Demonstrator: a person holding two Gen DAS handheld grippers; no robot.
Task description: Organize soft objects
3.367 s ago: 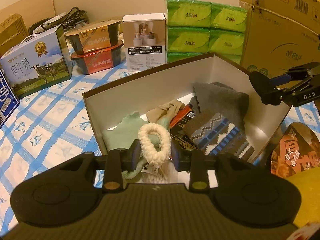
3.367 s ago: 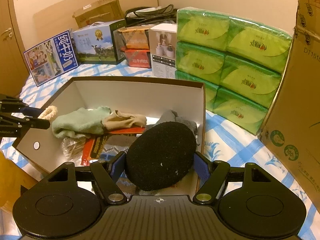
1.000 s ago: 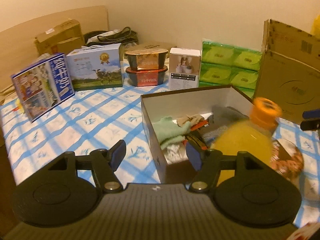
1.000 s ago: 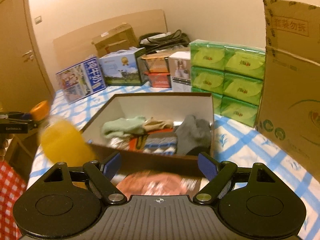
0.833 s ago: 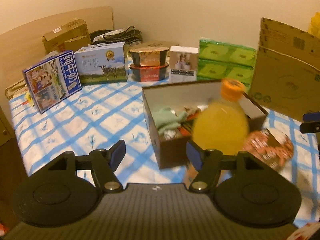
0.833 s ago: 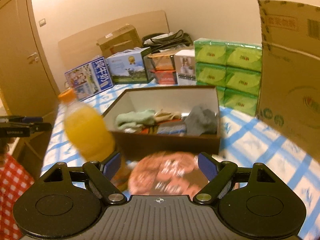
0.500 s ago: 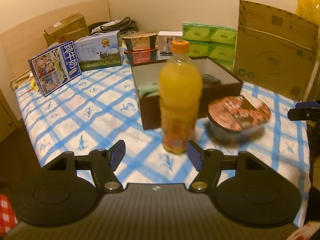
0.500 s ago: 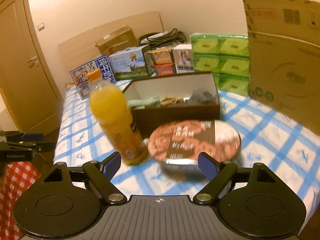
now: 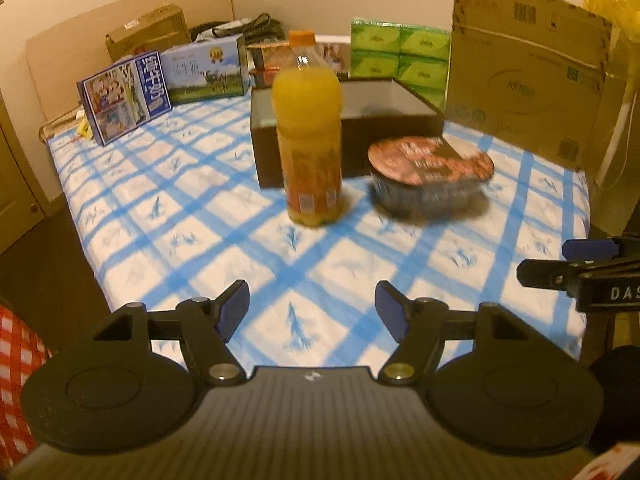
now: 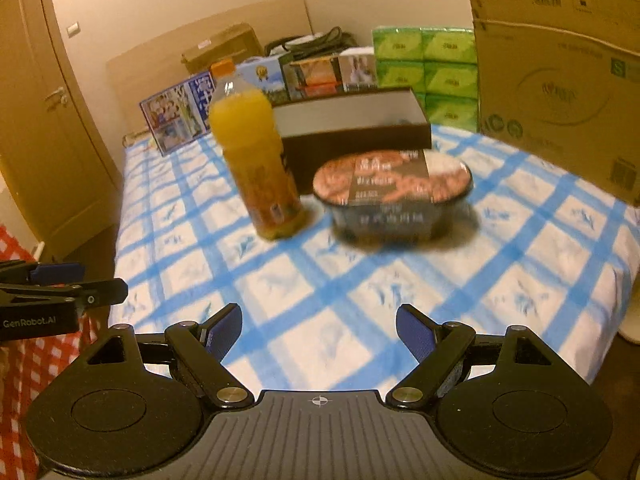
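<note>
The brown open box (image 9: 384, 128) that holds the soft things stands mid-table; its contents are hidden from this low angle. It also shows in the right wrist view (image 10: 352, 128). My left gripper (image 9: 312, 308) is open and empty, held back over the table's near edge. My right gripper (image 10: 319, 332) is open and empty too, well short of the box. The right gripper's fingers (image 9: 560, 268) show at the right edge of the left wrist view, and the left gripper's fingers (image 10: 80, 288) at the left edge of the right wrist view.
An orange juice bottle (image 9: 308, 132) and a sealed noodle bowl (image 9: 430, 172) stand in front of the box on the blue checked cloth (image 9: 200, 208). Green tissue packs (image 9: 400, 56), milk cartons (image 9: 204, 68) and a large cardboard box (image 9: 524, 68) line the back.
Both grippers let go of their soft items into the box, opened, and drew back and down toward the table's near edge, so the bottle and bowl now stand between them and the box.
</note>
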